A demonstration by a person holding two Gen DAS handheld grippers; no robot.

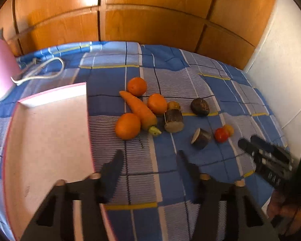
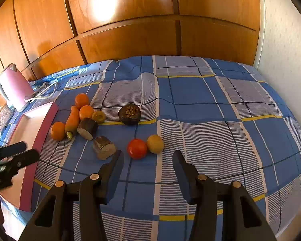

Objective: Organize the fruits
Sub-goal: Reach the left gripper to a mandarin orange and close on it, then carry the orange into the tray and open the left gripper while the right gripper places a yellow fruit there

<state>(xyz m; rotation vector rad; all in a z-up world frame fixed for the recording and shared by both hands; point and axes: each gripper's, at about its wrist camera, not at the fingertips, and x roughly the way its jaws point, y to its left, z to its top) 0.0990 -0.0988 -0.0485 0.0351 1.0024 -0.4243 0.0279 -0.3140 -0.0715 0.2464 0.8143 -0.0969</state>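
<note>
- Looking along our left gripper [image 1: 150,154], we see its black serrated fingers standing apart over bare checked cloth, nothing between them.
- Our right gripper [image 2: 148,156] also holds its fingers apart and empty, just short of a glossy red tomato [image 2: 137,148] touching a round yellow fruit [image 2: 155,143].
- Three smooth oranges [image 1: 127,126] cluster around a tapered carrot [image 1: 139,110]; two rough-barked cut stubs [image 1: 173,120] and a dark wrinkled ball [image 1: 200,106] lie nearby.
- A flat pink tray [image 1: 50,132] sits to the left on the blue plaid bedsheet [image 1: 190,76].
- Polished wooden panels [image 1: 150,20] rise behind; a pink kettle [image 2: 14,86] stands at the far left.
</note>
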